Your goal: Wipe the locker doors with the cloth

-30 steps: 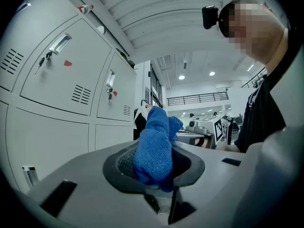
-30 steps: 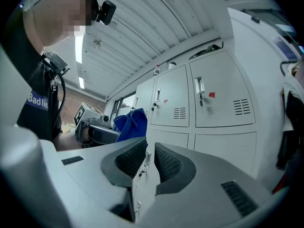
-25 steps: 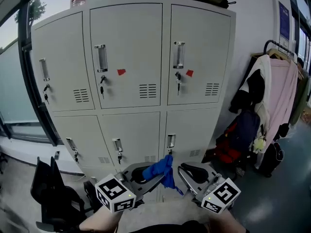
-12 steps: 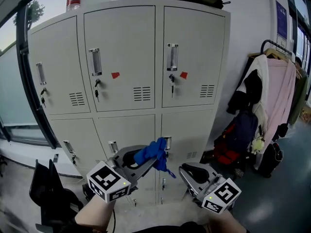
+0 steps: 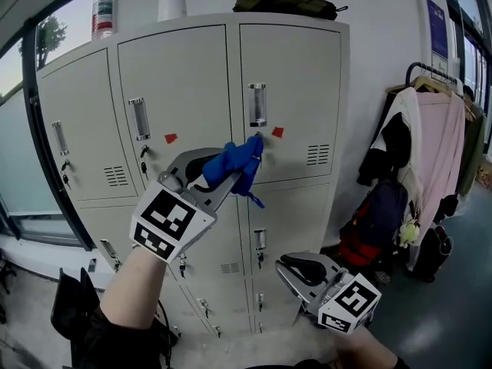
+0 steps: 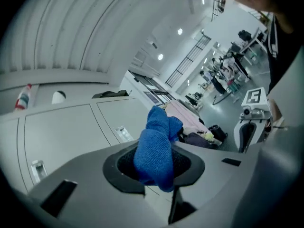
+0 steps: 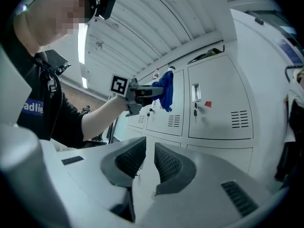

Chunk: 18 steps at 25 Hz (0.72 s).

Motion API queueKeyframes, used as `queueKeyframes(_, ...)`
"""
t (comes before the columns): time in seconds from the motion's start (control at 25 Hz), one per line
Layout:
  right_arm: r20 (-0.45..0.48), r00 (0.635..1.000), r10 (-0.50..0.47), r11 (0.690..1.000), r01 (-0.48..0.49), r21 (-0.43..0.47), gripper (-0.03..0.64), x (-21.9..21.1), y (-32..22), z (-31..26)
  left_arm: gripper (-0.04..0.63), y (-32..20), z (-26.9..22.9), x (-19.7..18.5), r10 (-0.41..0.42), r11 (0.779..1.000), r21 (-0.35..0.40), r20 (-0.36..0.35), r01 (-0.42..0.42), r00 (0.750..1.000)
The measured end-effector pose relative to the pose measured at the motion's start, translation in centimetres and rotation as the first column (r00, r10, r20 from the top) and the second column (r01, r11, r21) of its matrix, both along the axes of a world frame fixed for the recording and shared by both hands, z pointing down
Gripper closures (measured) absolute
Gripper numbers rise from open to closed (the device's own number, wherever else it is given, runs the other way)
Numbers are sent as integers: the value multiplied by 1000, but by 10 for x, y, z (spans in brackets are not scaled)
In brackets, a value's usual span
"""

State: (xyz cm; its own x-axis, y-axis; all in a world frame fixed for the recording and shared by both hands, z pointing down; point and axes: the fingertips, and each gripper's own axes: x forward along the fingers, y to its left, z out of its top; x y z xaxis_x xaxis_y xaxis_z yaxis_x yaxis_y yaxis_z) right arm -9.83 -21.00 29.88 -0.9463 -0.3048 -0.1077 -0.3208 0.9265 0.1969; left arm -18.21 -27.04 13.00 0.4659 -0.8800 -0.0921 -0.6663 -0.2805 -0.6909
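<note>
The grey locker (image 5: pixel 292 91) has two rows of doors with handles and keys. My left gripper (image 5: pixel 224 172) is raised in front of the upper row and is shut on a bunched blue cloth (image 5: pixel 235 162). The cloth is at the seam between the middle and right upper doors, below the right door's handle (image 5: pixel 257 104); contact with the door cannot be told. In the left gripper view the cloth (image 6: pixel 154 148) fills the jaws. My right gripper (image 5: pixel 298 270) hangs low before the lower doors, shut and empty. The right gripper view shows its pads (image 7: pixel 130 158) close together.
A clothes rack (image 5: pixel 430 152) with coats stands at the right, with bags (image 5: pixel 377 225) on the floor beneath. A black chair (image 5: pixel 73 314) sits at the lower left. A bottle (image 5: pixel 104 10) and a dark bag (image 5: pixel 284 0) lie on top of the locker.
My left gripper has risen with the blue cloth from the lower doors up to the upper row. The right gripper has stayed low, barely moving.
</note>
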Motion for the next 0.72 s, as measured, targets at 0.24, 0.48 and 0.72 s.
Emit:
queueKeyframes(0.24,-26,1000,-14,1000,14,15,565,3,-7,-9,482,-40,-72,7,-189,976,144,205,161,960)
queueKeyframes(0.48,-14,1000,2,1000,-2,2,565,17,-15,-5,482,-85,-156,3,-481,858,377,354,348,802)
queueKeyframes(0.72,-17,1000,8,1000,-8,-3,565,30,-17,-4,482,-121,-214,9,-705,695,575,427,432,567)
